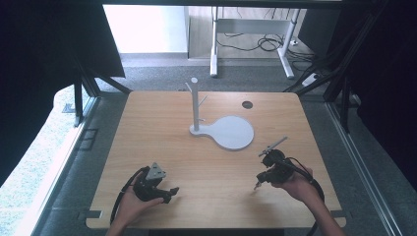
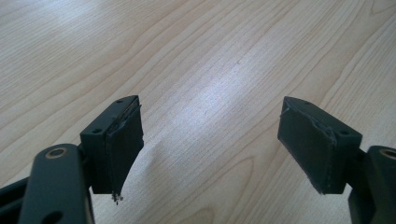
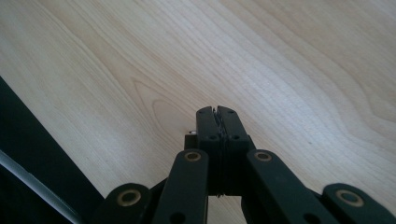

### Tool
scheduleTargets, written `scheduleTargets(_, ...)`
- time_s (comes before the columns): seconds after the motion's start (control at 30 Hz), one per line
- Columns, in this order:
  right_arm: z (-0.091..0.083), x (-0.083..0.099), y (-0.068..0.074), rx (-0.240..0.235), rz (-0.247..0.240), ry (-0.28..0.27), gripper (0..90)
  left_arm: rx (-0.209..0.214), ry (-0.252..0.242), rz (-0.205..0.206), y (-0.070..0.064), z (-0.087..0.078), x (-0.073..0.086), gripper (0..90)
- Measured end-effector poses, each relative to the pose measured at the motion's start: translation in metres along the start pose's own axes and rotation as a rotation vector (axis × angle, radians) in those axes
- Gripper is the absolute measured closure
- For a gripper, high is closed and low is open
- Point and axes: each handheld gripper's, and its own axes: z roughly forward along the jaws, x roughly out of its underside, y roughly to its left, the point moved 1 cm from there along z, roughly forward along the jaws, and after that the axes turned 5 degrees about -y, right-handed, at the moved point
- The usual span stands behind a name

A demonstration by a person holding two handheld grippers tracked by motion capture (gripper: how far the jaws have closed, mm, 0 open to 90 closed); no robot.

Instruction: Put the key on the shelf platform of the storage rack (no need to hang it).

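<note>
We hold our left tool [image 1: 169, 192] wide open and our right tool [image 1: 256, 183] squeezed tight on nothing above the light wooden table [image 1: 147, 142], so reaching ahead for the white stand with the tall peg [image 1: 195, 105] could knock it over.

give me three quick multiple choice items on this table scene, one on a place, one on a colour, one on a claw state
1. Where does the white stand with an upright post and round base sit?
A. near the table's middle
B. at the front left corner
C. on the floor

2. What colour is the wooden table?
A. black
B. light tan
C. blue

3. How do the claws stand?
A. both shut
B. both open
C. left claw open, right claw shut

Key: 1 A, the high view shows it about mid-table, toward the far side; 2 B, pale wood grain; 3 C, the left jaws stand wide apart, the right jaws press together.
</note>
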Motion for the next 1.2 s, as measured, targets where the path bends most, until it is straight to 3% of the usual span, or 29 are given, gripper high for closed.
scheduleTargets(0.4, -0.007, -0.015, -0.011, 0.004, 0.010, -0.001, 89.8, 0.000, 0.001, 0.002, 0.000, 0.000, 0.000, 22.4)
scheduleTargets(1.2, -0.002, -0.044, -0.022, 0.007, 0.017, -0.015, 89.8, -0.001, 0.006, 0.007, 0.000, 0.002, 0.000, 22.4)
